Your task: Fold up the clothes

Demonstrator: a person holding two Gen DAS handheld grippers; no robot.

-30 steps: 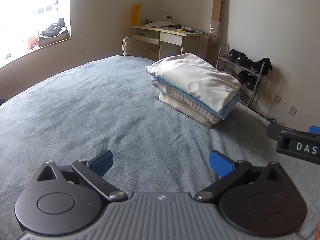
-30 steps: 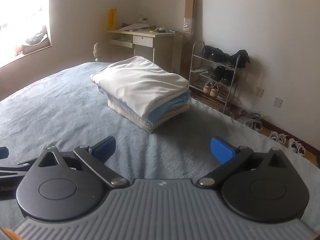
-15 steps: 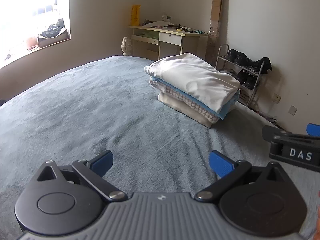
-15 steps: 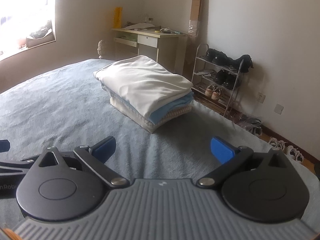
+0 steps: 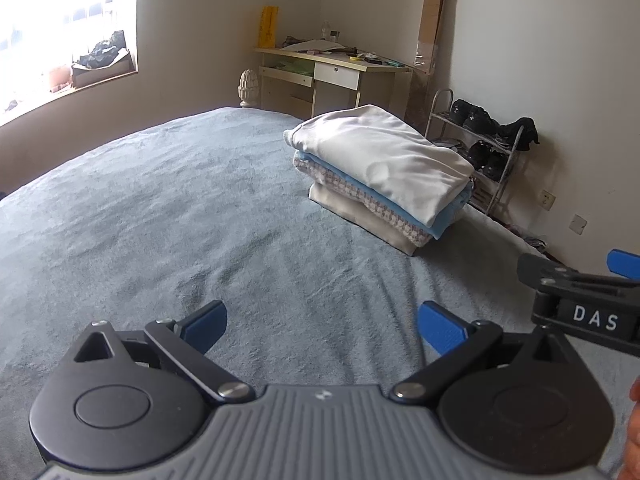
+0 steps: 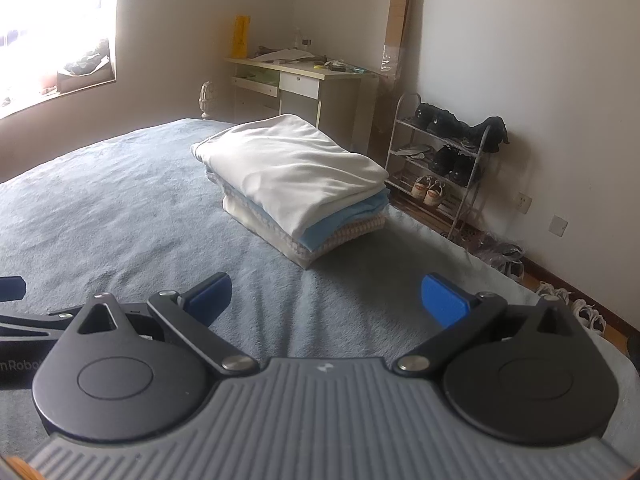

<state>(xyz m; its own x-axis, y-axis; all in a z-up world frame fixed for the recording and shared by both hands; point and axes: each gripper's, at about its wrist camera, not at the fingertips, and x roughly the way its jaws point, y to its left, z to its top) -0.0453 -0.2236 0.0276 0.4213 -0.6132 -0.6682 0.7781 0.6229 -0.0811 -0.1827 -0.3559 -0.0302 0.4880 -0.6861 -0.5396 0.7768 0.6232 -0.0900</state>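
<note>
A stack of folded clothes [image 5: 380, 172] [image 6: 296, 176] lies on the grey-blue bed [image 5: 160, 220] [image 6: 100, 216], a white garment on top, light blue, checked and cream layers under it. My left gripper [image 5: 322, 326] hovers open over bare blanket, well short of the stack and to its left. My right gripper [image 6: 326, 298] is open too, nothing between its blue fingers [image 6: 444, 300], with the stack ahead of it. The right gripper's body [image 5: 584, 312] shows at the right edge of the left wrist view.
A desk [image 5: 332, 68] [image 6: 300, 76] with clutter stands by the far wall. A metal shoe rack [image 5: 480, 148] [image 6: 444, 160] stands right of the bed, loose shoes [image 6: 576, 300] on the floor. A bright window [image 5: 60, 32] is at left.
Both views have shifted slightly: the stack sits a little further left in the left wrist view and further right in the right wrist view. The right gripper has drifted closer to the left one.
</note>
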